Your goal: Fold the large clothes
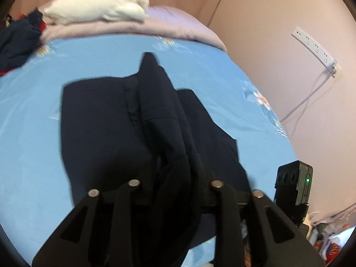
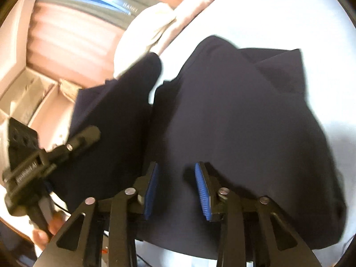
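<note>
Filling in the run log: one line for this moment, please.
stage: folding | garment: dark, on bed | left claw: cloth between fingers | right claw: open, over garment

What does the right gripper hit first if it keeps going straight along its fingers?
Most likely the dark navy garment. The right gripper stands with its blue pads apart, and dark cloth fills the view between and beyond them. Depth is unclear, so I can't tell whether the pads already touch it.

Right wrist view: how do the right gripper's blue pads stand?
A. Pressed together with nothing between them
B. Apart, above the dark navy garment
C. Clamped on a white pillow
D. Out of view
B: the right gripper shows both blue pads with a clear gap, the dark navy garment behind them.
</note>
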